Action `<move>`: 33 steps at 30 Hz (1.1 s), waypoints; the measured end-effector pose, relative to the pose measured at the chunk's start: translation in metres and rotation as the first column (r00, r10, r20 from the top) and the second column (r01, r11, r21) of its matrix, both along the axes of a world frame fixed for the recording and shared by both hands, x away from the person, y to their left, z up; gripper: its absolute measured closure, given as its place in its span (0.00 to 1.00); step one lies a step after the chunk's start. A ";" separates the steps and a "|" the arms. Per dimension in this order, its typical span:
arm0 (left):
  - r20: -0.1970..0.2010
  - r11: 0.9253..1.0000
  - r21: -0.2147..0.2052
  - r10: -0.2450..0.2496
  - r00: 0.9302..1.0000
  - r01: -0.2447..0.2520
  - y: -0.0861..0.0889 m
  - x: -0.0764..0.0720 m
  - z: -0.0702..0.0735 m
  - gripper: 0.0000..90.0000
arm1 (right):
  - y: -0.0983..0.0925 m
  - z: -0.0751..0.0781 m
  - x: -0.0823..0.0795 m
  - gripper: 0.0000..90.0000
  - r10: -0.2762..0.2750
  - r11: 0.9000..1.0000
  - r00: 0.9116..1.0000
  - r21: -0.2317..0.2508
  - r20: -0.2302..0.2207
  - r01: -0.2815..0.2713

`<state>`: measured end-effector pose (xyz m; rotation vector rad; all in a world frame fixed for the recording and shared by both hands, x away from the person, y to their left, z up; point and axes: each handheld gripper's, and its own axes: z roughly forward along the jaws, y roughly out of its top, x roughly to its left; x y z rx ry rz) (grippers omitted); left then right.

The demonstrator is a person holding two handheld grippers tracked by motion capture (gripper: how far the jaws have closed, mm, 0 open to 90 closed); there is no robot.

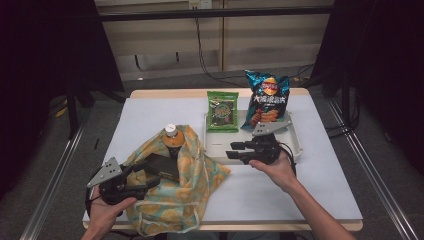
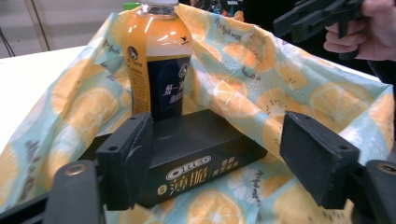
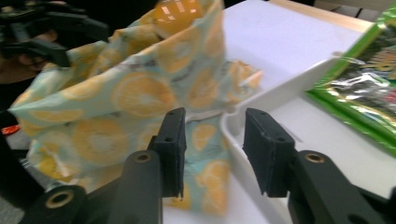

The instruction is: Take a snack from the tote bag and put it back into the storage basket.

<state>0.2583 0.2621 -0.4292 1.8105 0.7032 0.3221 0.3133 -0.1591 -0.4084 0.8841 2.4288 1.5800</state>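
Note:
A cloth bag (image 1: pixel 185 195) printed with orange slices lies open at the table's front left. In it an orange drink bottle (image 1: pixel 173 140) stands upright behind a black Oreo box (image 1: pixel 160 165). My left gripper (image 1: pixel 150 173) reaches into the bag, open. In the left gripper view the Oreo box (image 2: pixel 201 149) lies between the jaws: the left jaw is against its end, the right jaw stands clear of it. The bottle (image 2: pixel 159 60) rises just behind. My right gripper (image 1: pixel 230 150) hovers open over the white tray's (image 1: pixel 296 145) left part. It is empty in the right gripper view (image 3: pixel 212 149), facing the bag (image 3: pixel 116 98).
A green snack pack (image 1: pixel 222 111) and a blue chips bag (image 1: pixel 267 100) lean at the tray's far side. The tray's rim (image 3: pixel 280 91) runs just ahead of my right jaws, touching the bag's edge. White tabletop stretches to the right and front of the tray.

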 end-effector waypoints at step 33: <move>-0.080 0.973 0.101 -0.200 0.977 0.207 -0.028 -0.001 -0.019 0.80 | 0.116 -0.029 0.002 0.41 0.124 0.990 0.990 -0.055 -0.060 -0.127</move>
